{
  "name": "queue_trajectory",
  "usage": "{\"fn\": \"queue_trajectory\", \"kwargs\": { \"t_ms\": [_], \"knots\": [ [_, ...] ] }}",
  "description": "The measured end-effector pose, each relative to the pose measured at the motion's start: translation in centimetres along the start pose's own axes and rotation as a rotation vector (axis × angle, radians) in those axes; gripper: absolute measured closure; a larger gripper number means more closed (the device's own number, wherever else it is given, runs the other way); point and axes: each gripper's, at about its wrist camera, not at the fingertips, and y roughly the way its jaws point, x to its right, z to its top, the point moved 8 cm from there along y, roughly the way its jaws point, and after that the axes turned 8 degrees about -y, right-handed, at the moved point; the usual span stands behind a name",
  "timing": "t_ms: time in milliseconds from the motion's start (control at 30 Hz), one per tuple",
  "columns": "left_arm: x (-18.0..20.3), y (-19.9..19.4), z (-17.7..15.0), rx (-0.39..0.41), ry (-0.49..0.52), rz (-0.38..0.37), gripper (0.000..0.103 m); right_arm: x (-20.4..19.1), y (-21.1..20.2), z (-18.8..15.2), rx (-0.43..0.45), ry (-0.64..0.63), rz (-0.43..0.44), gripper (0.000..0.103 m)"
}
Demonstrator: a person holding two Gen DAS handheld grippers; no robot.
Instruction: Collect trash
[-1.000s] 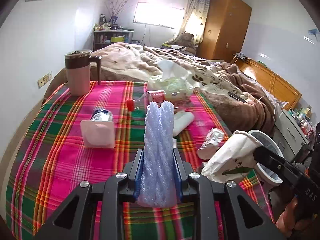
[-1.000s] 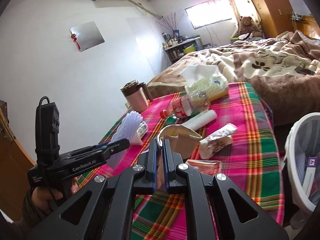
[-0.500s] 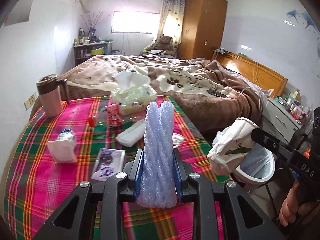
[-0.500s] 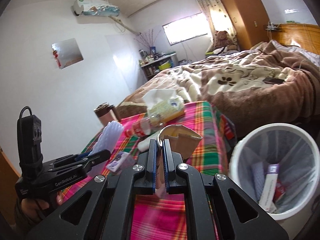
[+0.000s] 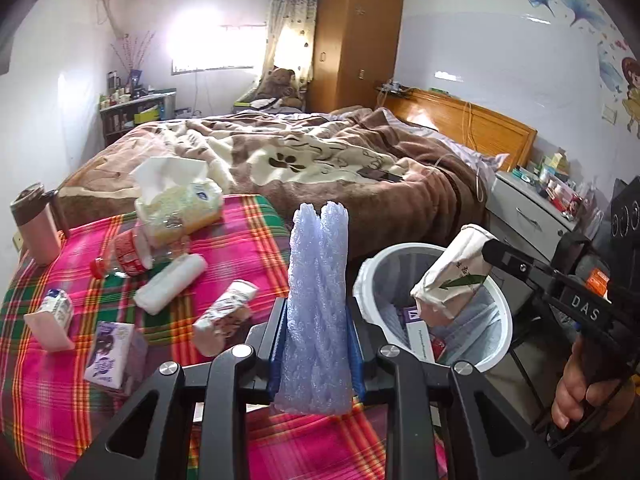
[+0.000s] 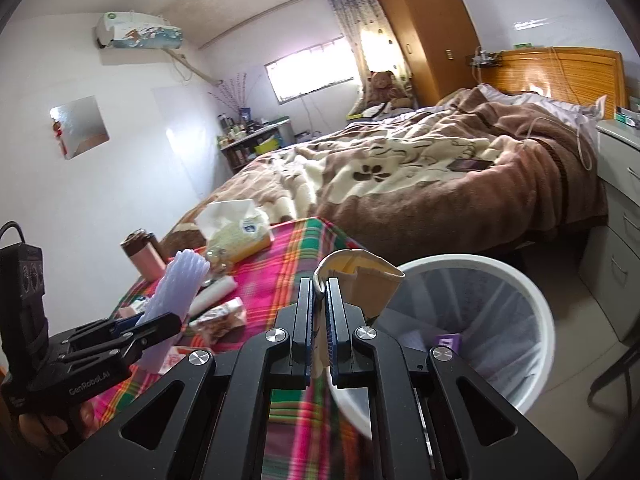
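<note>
My left gripper is shut on a lilac foam sleeve, held upright over the table's right edge; it also shows in the right wrist view. My right gripper is shut on a crumpled paper bag, held above the white trash bin. In the left wrist view the bag hangs over the bin, which holds several wrappers. More trash lies on the plaid table: a white wrapper, a white roll, a purple packet, a plastic bottle.
A tissue pack, a pink mug and a small carton stand on the table. A bed lies behind it. A nightstand stands right of the bin.
Both grippers have swung right, away from the table's middle. The bag went from above the table to above the bin. The foam sleeve has neared the table's right edge. Both grips are unchanged.
</note>
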Motion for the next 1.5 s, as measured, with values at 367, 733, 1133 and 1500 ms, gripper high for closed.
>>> {"fn": "queue_trajectory", "kwargs": {
  "t_ms": [367,733,1133,1500],
  "knots": [
    [5.8,4.0,-0.5,-0.049,0.043,-0.055,0.076,5.2,0.7,-1.2,-0.063,0.007,-0.105,0.097],
    [9.0,6.8,-1.0,-0.076,0.07,-0.055,0.076,7.9,1.3,-2.1,-0.117,-0.001,-0.155,0.097],
    [10.1,8.6,-1.4,-0.104,0.074,-0.054,0.052,10.0,2.4,-3.6,-0.208,0.002,-0.205,0.088],
    [8.2,6.8,-0.8,-0.019,0.077,0.028,0.033,8.3,1.3,-2.7,-0.161,-0.005,-0.23,0.05]
  ]
}}
